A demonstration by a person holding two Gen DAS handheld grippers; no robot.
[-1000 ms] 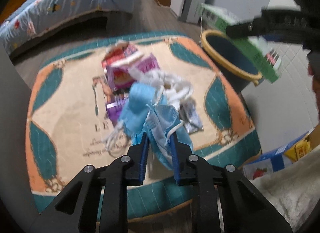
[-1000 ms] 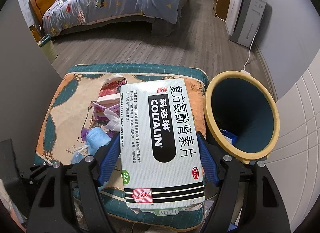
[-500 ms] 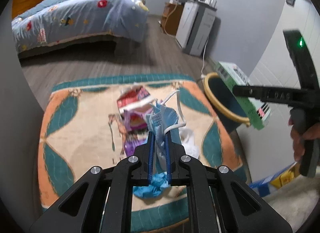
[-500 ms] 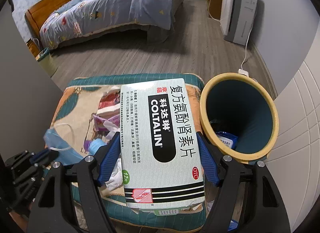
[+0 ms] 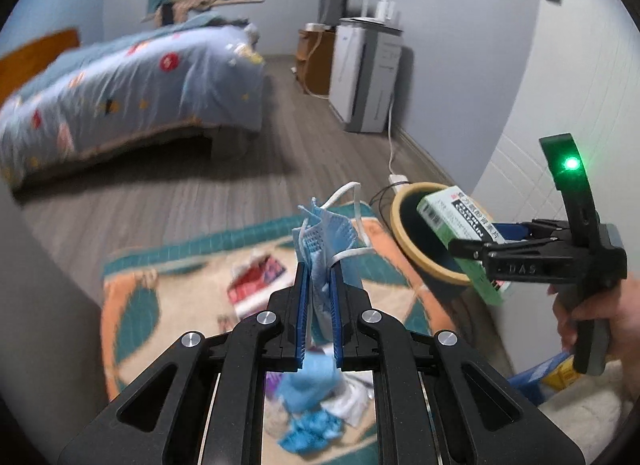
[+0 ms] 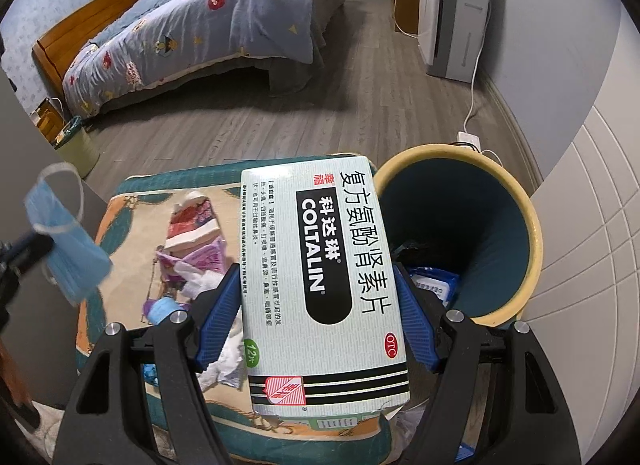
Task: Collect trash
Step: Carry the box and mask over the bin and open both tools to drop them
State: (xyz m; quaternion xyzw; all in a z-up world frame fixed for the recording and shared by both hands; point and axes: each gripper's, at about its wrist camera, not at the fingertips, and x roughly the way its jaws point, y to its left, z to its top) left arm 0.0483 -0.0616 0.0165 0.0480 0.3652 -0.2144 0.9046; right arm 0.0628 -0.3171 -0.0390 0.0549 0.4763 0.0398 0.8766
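Left gripper [image 5: 319, 285]: blue pads nearly together, clamped on 1 blue face mask [image 5: 326, 241], white ear loops trailing; mask was held up in the air above the cushion [image 5: 132, 305].

Right gripper [image 6: 318, 305]: fingers spread wide, gripping 1 pale green medicine box [image 6: 324, 277] marked COLTALIN across its width. In the left wrist view the box was tilted at the mouth of the bin [image 5: 404, 241].

Bin [image 6: 532, 233]: yellow rim, dark teal inside, standing just beside the cushion's right edge; 1 blue packet [image 6: 434, 283] lay at its bottom.

Cushion top: 1 red-and-white wrapper [image 6: 192, 225], 1 purple wrapper [image 6: 200, 261], crumpled white tissue [image 6: 228, 361] and blue scraps [image 5: 308, 429] lay loose in a cluster.
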